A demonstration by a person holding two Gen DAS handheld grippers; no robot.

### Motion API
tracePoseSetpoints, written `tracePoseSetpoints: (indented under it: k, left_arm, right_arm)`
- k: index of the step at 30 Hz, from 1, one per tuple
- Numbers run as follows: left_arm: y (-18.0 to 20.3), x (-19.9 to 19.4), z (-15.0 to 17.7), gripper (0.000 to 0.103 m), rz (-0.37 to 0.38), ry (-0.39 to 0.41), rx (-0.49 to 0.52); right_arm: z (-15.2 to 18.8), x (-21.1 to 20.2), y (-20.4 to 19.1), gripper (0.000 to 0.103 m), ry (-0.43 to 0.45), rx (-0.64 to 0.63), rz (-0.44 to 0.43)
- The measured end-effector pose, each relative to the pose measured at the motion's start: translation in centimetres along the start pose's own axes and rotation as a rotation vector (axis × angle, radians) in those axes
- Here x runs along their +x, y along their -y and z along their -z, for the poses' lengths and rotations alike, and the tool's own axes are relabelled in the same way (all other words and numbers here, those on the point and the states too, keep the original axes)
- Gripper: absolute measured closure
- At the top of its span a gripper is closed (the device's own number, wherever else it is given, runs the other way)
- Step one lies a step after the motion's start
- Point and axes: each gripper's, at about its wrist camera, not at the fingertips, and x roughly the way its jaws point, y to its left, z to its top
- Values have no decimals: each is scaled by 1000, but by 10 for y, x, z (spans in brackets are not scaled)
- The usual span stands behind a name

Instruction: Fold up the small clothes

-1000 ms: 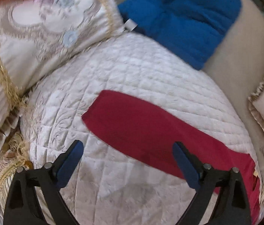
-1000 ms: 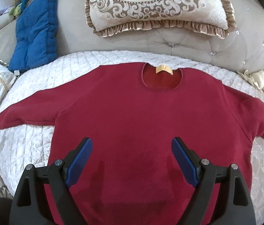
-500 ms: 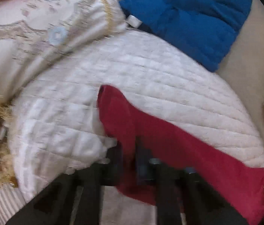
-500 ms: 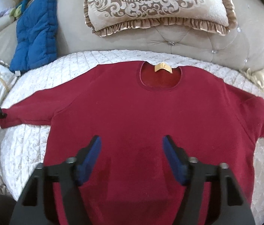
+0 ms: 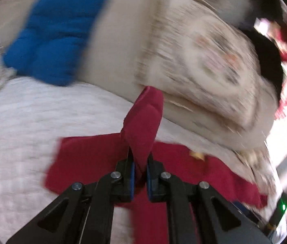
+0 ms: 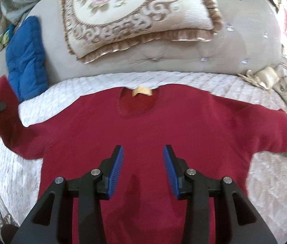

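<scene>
A dark red sweater [image 6: 143, 134] lies flat, front up, on a white quilted cover [image 6: 94, 87], collar with a tan label [image 6: 142, 91] at the far side. My left gripper [image 5: 140, 163] is shut on the cuff of the sweater's left sleeve [image 5: 143, 122] and holds it lifted off the cover; it also shows at the left edge of the right wrist view [image 6: 0, 106]. My right gripper [image 6: 143, 154] is open, jaws partly closed, and empty, hovering over the sweater's middle. The right sleeve [image 6: 275, 130] lies stretched out flat.
A blue padded cushion [image 6: 26, 59] leans on the beige sofa back [image 6: 184, 55] at the far left. A large embroidered pillow [image 6: 135, 14] stands behind the collar. A smaller frilled pillow [image 6: 269, 77] lies at the right edge.
My left gripper closed on the left sleeve cuff, lifted it and swung toward the sweater's body. My right gripper's jaws narrowed and it moved nearer the collar.
</scene>
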Motion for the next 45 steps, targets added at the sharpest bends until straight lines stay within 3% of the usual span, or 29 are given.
tracePoseSetpoints:
  k: [6, 9, 11, 12, 13, 15, 16, 17, 19, 21, 24, 28, 29, 30, 35, 40, 45]
  left_arm:
    - [90, 68, 51, 93, 119, -160, 115]
    - [111, 92, 77, 74, 86, -236, 187]
    - [112, 91, 86, 57, 69, -262, 225]
    - [107, 84, 87, 56, 84, -264, 230]
    - [100, 75, 84, 53, 103, -253, 231]
    - [90, 51, 76, 32, 115, -202, 253]
    - [83, 38, 71, 16, 101, -162, 264]
    - [74, 24, 65, 7, 78, -115, 272]
    - [52, -1, 56, 6, 17, -18, 281]
    - [31, -12, 51, 6, -39, 26, 298]
    - [-4, -9, 46, 6, -165, 12, 274]
    - [-45, 1, 49, 6, -231, -32, 161]
    - [-51, 4, 50, 6, -244, -45, 137]
    - [-57, 8, 52, 6, -262, -56, 120]
    - [-58, 15, 57, 6, -305, -69, 130]
    - [-43, 30, 61, 6, -313, -85, 183]
    - [-31, 48, 68, 6, -316, -116, 219]
  right_arm:
    - [-2, -2, 34, 82, -6, 36, 64]
    - [-1, 3, 43, 82, -28, 52, 71]
    - [0, 8, 47, 82, -57, 60, 49]
    - [1, 11, 47, 82, -69, 61, 41]
    - [1, 13, 47, 82, -77, 61, 32]
    - [-1, 16, 47, 81, -81, 62, 3]
    - [-2, 17, 46, 81, -84, 68, -19]
    - [-5, 19, 45, 80, -88, 75, -45]
    - [-8, 23, 42, 76, -90, 82, -79]
    - [-11, 29, 36, 74, -85, 72, -95]
    - [-14, 48, 23, 72, -121, 61, -106]
    - [-10, 82, 5, 73, -200, 38, -148]
    - [-9, 86, -2, 82, -184, -3, -121]
    - [-10, 85, -6, 103, -160, -31, -107]
    - [-33, 59, -6, 103, -58, -76, -138]
    - [-56, 27, 36, 103, 68, 0, -27]
    - [-57, 39, 81, 103, 35, 57, 146]
